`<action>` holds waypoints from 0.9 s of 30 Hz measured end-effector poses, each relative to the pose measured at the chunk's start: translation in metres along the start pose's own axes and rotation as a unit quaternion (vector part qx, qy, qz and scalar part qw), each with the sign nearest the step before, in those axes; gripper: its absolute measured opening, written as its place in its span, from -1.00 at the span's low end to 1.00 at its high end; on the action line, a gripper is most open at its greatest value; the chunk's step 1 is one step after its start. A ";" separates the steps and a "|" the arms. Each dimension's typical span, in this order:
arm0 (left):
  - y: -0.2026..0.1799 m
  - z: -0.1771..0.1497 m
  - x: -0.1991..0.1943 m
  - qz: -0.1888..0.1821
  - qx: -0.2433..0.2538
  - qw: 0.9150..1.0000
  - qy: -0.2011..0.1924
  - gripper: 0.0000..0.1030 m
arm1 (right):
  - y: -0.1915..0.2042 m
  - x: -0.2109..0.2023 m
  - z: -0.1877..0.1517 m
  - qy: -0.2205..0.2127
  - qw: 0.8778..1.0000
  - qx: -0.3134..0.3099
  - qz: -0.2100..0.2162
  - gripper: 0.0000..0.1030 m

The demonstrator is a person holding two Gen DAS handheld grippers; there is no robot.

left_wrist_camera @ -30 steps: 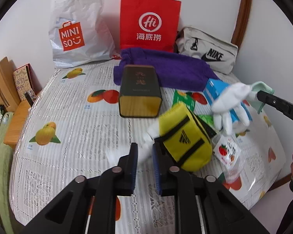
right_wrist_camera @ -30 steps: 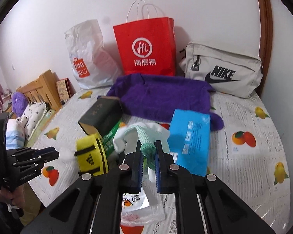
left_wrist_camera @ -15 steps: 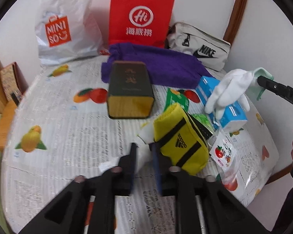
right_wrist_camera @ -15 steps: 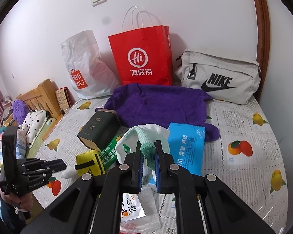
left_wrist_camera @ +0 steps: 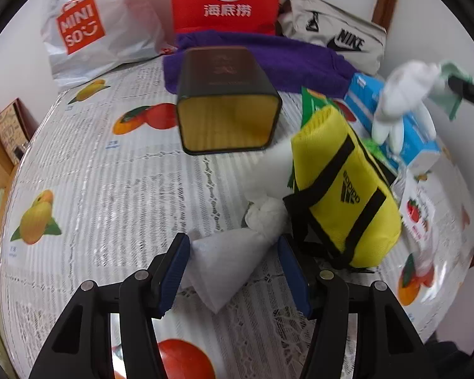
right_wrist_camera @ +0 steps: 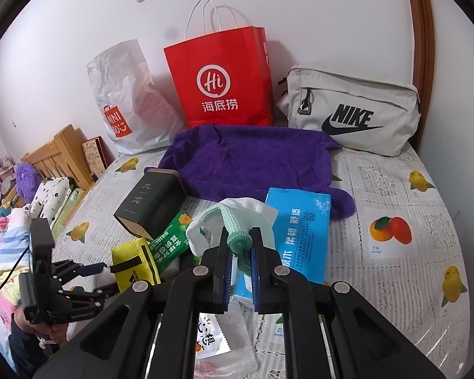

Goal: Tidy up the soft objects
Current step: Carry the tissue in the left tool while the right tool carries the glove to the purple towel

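Observation:
My left gripper is open, its jaws on either side of a white knotted cloth lying on the bed. A yellow Adidas pouch lies just right of it. My right gripper is shut on the mint-green cuff of a white glove and holds it above the bed; the glove hangs in the left wrist view at the upper right. A purple towel lies at the back.
A dark tin box, a blue tissue pack, a green packet and snack packets lie around. A red paper bag, a Miniso bag and a Nike pouch stand at the wall.
My left gripper has opened and moved forward and down around the white cloth. My right gripper has lifted the glove a little higher.

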State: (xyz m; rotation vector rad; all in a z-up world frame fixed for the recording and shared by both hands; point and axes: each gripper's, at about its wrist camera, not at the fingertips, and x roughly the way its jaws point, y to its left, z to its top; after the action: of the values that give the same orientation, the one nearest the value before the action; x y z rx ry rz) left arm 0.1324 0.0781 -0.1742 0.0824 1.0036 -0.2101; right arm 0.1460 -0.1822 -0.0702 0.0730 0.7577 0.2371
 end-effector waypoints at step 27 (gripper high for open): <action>0.021 0.071 -0.063 -0.003 -0.049 0.996 -0.074 -0.82 | -0.001 -0.005 0.045 -0.036 0.999 -0.002 0.017 -0.80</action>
State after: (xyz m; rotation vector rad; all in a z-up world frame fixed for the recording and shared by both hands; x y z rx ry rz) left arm 0.1630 0.0954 -0.0831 -0.0248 0.8658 -0.1696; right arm 0.1735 -0.1835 -0.0340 0.0909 0.6842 0.2677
